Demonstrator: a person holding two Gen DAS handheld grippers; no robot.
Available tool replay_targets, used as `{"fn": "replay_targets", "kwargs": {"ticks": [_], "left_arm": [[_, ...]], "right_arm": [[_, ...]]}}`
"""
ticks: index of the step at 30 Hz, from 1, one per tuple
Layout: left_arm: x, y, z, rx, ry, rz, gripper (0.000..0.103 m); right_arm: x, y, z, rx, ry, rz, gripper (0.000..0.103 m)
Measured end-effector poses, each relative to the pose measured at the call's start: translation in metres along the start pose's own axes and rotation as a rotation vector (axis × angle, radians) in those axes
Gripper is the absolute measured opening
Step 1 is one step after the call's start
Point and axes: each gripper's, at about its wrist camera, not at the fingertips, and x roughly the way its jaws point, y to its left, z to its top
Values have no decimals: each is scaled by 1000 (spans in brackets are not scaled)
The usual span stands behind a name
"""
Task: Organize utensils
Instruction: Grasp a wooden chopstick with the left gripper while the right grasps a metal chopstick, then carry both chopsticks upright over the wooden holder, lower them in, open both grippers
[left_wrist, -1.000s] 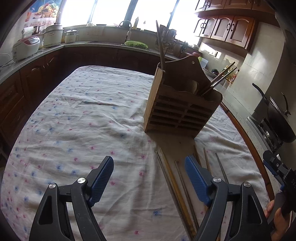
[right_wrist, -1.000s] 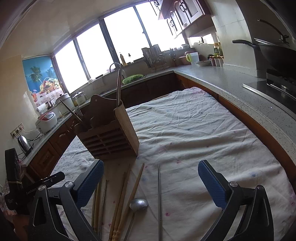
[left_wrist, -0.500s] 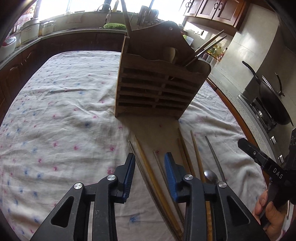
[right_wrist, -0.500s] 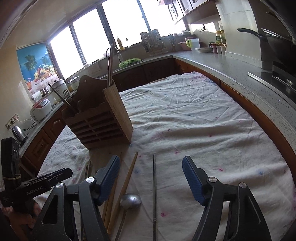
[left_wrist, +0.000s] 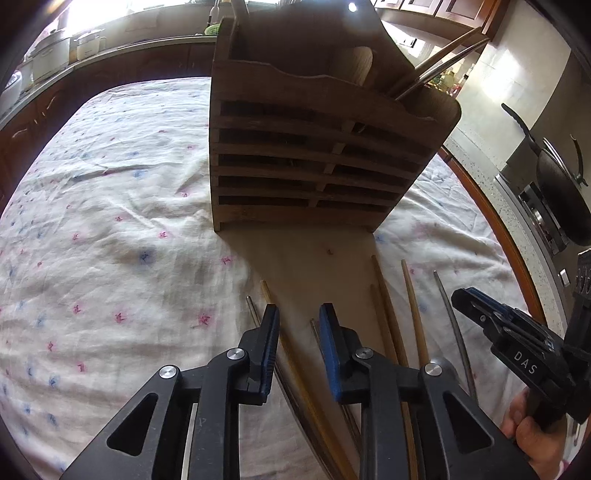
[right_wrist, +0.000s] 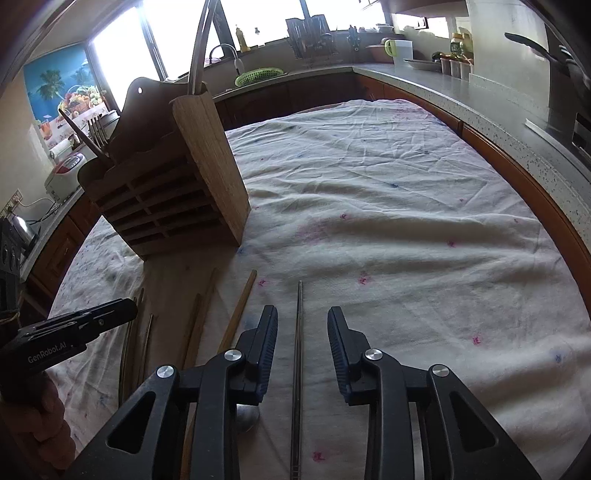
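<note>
Wooden chopsticks (left_wrist: 384, 317) lay on the clothed tabletop (left_wrist: 110, 221) before the slatted holder (left_wrist: 314, 147), left tongs (left_wrist: 297, 343) apart over one. Right view alone showed right tongs (right_wrist: 302, 347), apart, straddling a steel chopstick (right_wrist: 297, 332).

chopsticks (left_wrist: 413, 302) before holder (left_wrist: 314, 155), on cloth (left_wrist: 110, 229)

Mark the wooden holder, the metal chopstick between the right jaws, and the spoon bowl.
Holder (left_wrist: 314, 173): left wrist view, slatted front.
Metal chopstick (right_wrist: 298, 332): right wrist view, mid shaft.
Spoon bowl (right_wrist: 246, 416): right wrist view, visible edge under the gripper.
</note>
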Motion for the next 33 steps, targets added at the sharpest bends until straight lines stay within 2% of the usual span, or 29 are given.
{"fn": "replay_targets", "kwargs": {"ticks": [2, 8, 9, 10, 11, 14, 16, 19, 24, 33], "left_arm": [[8, 0, 1, -2, 19, 16, 21], [15, -9, 0, 45, 10, 52, 20], [17, -11, 0, 55, 7, 60, 17], [19, -13, 0, 64, 5, 73, 9], [19, -14, 0, 71, 1, 79, 9], [21, -16, -1, 81, -5, 78, 7], [20, -14, -2, 66, -5, 58, 6], [8, -6, -4, 39, -13, 18, 4], [-22, -5, -6, 26, -66, -33, 3], [-104, 3, -14, 18, -204, -125, 3]], "right_arm": [[4, 0, 1, -5, 12, -5, 27], [17, 5, 3, -63, 52, -44, 24], [18, 8, 3, -81, 54, -55, 24], [20, 11, 3, -99, 57, -66, 21], [21, 13, 3, -121, 59, -81, 19], [23, 18, 4, -153, 62, -91, 6], [22, 20, 4, -161, 61, -97, 5], [18, 18, 4, -131, 55, -53, 5], [-15, 16, 9, -88, -19, -10, 4], [-89, 17, 26, -59, -182, 36, 4]]}}
